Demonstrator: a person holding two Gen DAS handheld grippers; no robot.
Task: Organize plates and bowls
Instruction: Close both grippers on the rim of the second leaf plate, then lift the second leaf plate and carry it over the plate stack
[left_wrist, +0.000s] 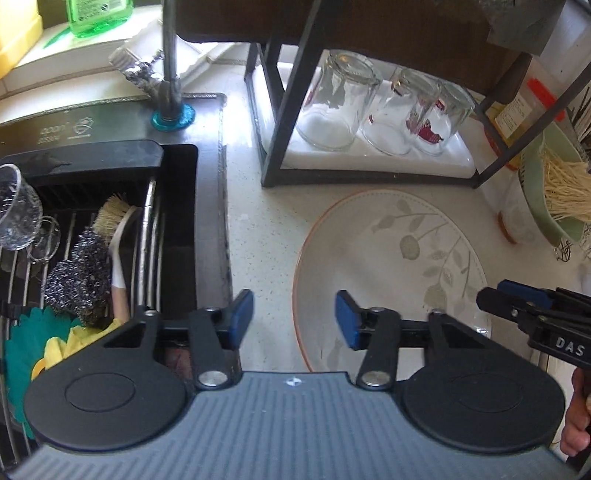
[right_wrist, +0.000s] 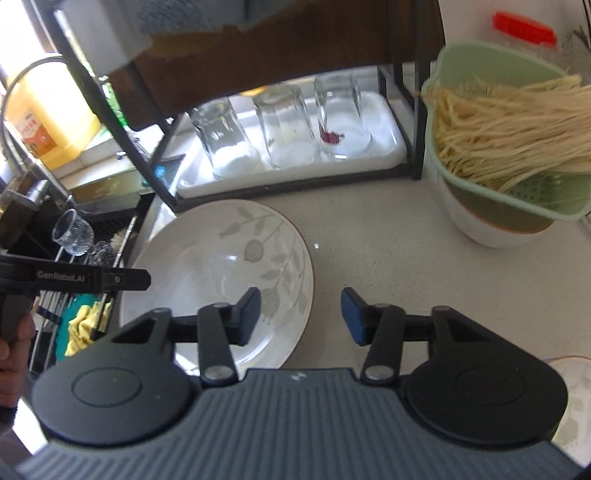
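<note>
A large white plate with a leaf pattern and an orange rim (left_wrist: 391, 266) (right_wrist: 221, 266) lies flat on the counter in front of a black rack. My left gripper (left_wrist: 294, 317) is open and empty, straddling the plate's left edge from above. My right gripper (right_wrist: 301, 315) is open and empty, straddling the plate's right edge from above. The right gripper's tip (left_wrist: 517, 306) shows at the right in the left wrist view. The left gripper (right_wrist: 122, 278) shows at the left in the right wrist view. Part of another patterned plate (right_wrist: 572, 398) shows at the right edge.
A black rack (right_wrist: 417, 122) holds upside-down glasses (right_wrist: 288, 129) on a white tray. A green colander of noodles (right_wrist: 509, 122) sits on a white bowl (right_wrist: 480, 225) at the right. A black sink (left_wrist: 177, 221) with a faucet (left_wrist: 168, 66), brush, scourers and cloths lies to the left.
</note>
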